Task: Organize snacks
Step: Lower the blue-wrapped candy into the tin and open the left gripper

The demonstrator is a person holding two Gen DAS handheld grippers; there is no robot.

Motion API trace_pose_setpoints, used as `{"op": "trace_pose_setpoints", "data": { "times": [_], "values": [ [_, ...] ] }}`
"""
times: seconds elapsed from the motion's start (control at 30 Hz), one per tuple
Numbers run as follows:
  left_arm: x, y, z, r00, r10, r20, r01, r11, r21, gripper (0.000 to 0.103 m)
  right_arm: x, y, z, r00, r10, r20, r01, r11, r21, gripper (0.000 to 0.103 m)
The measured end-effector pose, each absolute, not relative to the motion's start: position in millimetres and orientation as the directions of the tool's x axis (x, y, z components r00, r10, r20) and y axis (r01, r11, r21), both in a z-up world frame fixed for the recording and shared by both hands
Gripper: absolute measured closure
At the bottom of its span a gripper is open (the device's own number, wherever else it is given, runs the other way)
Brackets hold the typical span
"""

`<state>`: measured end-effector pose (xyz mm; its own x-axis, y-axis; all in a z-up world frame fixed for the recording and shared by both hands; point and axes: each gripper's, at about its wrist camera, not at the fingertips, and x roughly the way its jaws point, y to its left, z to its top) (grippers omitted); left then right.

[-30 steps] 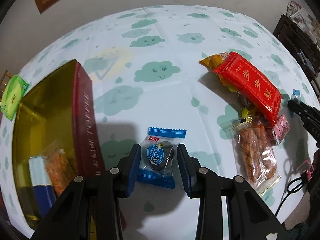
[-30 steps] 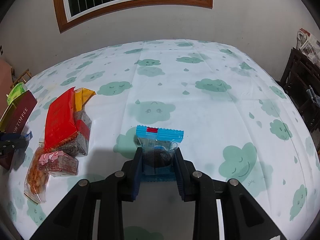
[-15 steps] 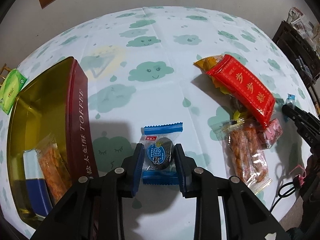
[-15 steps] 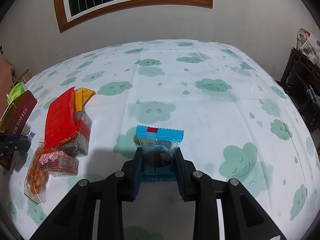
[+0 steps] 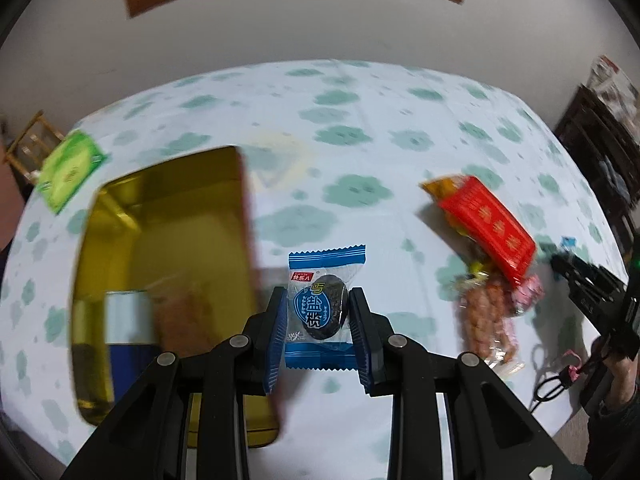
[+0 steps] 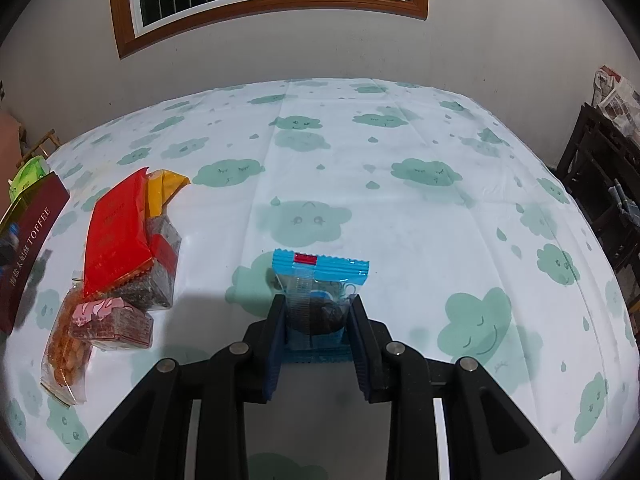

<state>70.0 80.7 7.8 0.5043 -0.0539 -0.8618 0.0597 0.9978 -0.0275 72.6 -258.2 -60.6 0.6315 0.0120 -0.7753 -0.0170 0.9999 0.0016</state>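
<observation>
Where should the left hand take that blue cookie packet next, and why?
Probably sideways over the open gold tin, then let go. The left gripper already pinches the blue cookie packet, and the tin beside it already holds snacks with room left.

Left tool (image 5: 318,322): matt black plastic arms, ribbed blue pads, small dull metal pins.
Blue-wrapped snack (image 5: 325,308): glossy plastic film, clear window, crimped saw-tooth ends.
Right tool (image 6: 318,322): same matt black plastic, ribbed blue pads.
Light blue packet (image 6: 320,280): shiny crinkled film, see-through middle.
Tin (image 5: 168,248): at 9 o'clock in the left view, metal, mirror-like gold inside, smooth dark red outside.
Tabletop (image 6: 400,220): smooth cloth with a faint sheen and soft creases.
Red packet (image 6: 118,228): at 9 o'clock in the right view, glossy foil-like film.
Clear bag (image 6: 66,354): thin transparent plastic.
Window frame (image 6: 264,4): varnished brown wood.
</observation>
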Motion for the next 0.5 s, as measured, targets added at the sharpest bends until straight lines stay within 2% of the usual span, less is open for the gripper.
{"op": "trace_pose_setpoints", "data": {
  "times": [0.27,0.5],
  "values": [
    [56.4,146.1,3.8,0.481,0.034,-0.876,-0.092,0.996,-0.011,0.076,72.2,-256.2,-60.8,0.630,0.001,-0.776,-0.017,1.000,-0.013,0.073],
    [44.4,167.3,-16.7,0.433,0.055,-0.900,-0.129,0.992,-0.002,0.076,72.3,-255.3,-60.9,0.630,-0.003,-0.777,-0.017,1.000,-0.018,0.073]
  ]
}}
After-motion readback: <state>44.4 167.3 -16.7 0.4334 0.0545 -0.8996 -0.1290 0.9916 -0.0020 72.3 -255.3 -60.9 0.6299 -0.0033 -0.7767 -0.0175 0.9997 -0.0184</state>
